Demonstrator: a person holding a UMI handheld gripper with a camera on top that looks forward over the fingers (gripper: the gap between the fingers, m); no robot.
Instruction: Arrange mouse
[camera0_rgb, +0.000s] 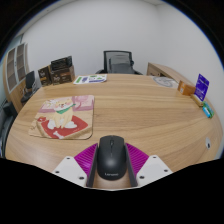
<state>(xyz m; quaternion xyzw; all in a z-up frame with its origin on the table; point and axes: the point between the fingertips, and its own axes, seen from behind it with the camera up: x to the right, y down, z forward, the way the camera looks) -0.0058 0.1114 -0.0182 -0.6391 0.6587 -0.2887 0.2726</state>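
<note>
Sitting between the two fingers of the claw (110, 172) is a black plastic computer mouse (110, 160) with a small scroll wheel on top. The purple pads (87, 162) on the fingers come right up to both sides of the mouse, so the claw looks like it is grasping the mouse. The mouse is at the near edge of the big round wooden counter (130, 110).

To the left of the mouse, a little farther away, lies a flat mouse mat with a cartoon picture (65, 116) in pink and cream. It is apart from the mouse.

On the far side of the counter lie some flat papers (90, 78). Behind the counter stands a black office chair (120, 63). At the far right of the counter is a blue box (202, 86). At the far left are brown shelves with boxes (60, 71).
</note>
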